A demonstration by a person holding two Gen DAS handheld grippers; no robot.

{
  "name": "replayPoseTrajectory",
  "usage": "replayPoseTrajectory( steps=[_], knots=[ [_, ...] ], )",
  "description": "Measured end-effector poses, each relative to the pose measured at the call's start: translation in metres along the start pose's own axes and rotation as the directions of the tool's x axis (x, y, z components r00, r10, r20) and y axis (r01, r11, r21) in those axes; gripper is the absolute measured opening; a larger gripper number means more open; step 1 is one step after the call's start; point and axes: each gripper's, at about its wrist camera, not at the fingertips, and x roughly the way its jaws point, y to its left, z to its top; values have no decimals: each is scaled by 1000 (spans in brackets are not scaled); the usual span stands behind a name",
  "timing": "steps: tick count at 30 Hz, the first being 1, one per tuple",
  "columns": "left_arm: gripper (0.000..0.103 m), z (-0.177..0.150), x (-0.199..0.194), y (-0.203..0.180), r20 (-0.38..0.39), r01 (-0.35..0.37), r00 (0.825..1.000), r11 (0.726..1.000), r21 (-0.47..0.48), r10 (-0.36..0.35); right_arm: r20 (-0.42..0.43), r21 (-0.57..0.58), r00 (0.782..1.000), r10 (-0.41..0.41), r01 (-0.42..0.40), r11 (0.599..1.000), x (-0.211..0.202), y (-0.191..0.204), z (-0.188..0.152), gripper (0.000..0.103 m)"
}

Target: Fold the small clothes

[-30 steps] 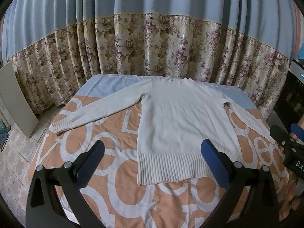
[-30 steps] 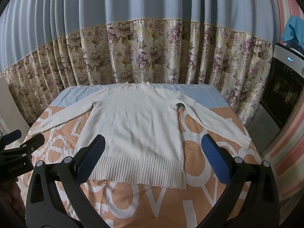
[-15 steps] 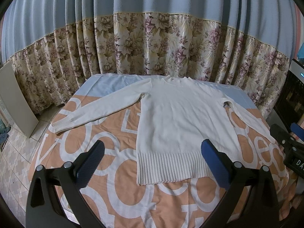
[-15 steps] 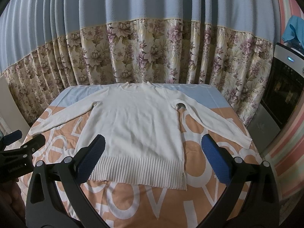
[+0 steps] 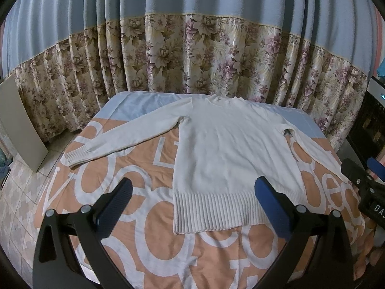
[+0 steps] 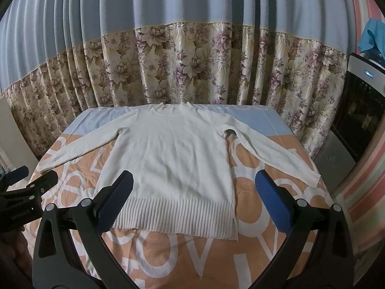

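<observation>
The left gripper (image 5: 192, 203) hangs above the near part of the table with its two blue fingers (image 5: 113, 207) spread wide, and they hold nothing and touch nothing. The right gripper (image 6: 192, 202) is in the same state: its fingers (image 6: 270, 200) are wide apart, empty, above the cloth. In the left wrist view the right gripper appears at 3 o'clock, at the edge of the picture; in the right wrist view the left gripper appears at 9 o'clock.

Just beyond the fingers lies the white sweater (image 5: 228, 154), flat and face up on the orange tablecloth (image 5: 154, 240) with big white letters. Its long axis runs from near to far: the ribbed hem (image 5: 216, 209) is at 6 o'clock, nearest to the grippers, and the collar (image 5: 222, 100) points to 12 o'clock. The left sleeve (image 5: 120, 139) goes out toward 9 o'clock and its cuff lies on the cloth near the table edge. The right sleeve (image 6: 272, 156) goes down toward 4 o'clock, apart from the body of the sweater.

The far end of the table is covered in light blue. Behind it hangs a curtain (image 6: 192, 67), flowers below and plain blue above.
</observation>
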Motion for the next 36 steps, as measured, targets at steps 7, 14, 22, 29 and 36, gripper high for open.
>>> replayPoseTrajectory(
  steps=[7, 14, 22, 29, 36],
  knots=[
    [101, 0, 1, 0, -7, -1, 1000, 1000, 1, 1, 0, 2, 1000, 0, 0, 1000, 0, 0, 0, 100],
    [101, 0, 1, -1, -8, -5, 1000, 1000, 4, 5, -2, 1, 1000, 0, 0, 1000, 0, 0, 1, 100],
    [101, 1, 0, -1, -4, -3, 1000, 1000, 3, 3, -2, 2, 1000, 0, 0, 1000, 0, 0, 1, 100],
    [101, 1, 1, 0, 7, 2, 1000, 1000, -7, -2, -2, 1, 1000, 0, 0, 1000, 0, -1, 1, 100],
    [101, 0, 2, 1, 1, -38, 999, 999, 35, 38, -4, 9, 1000, -27, 27, 1000, 9, -11, -3, 100]
  ],
)
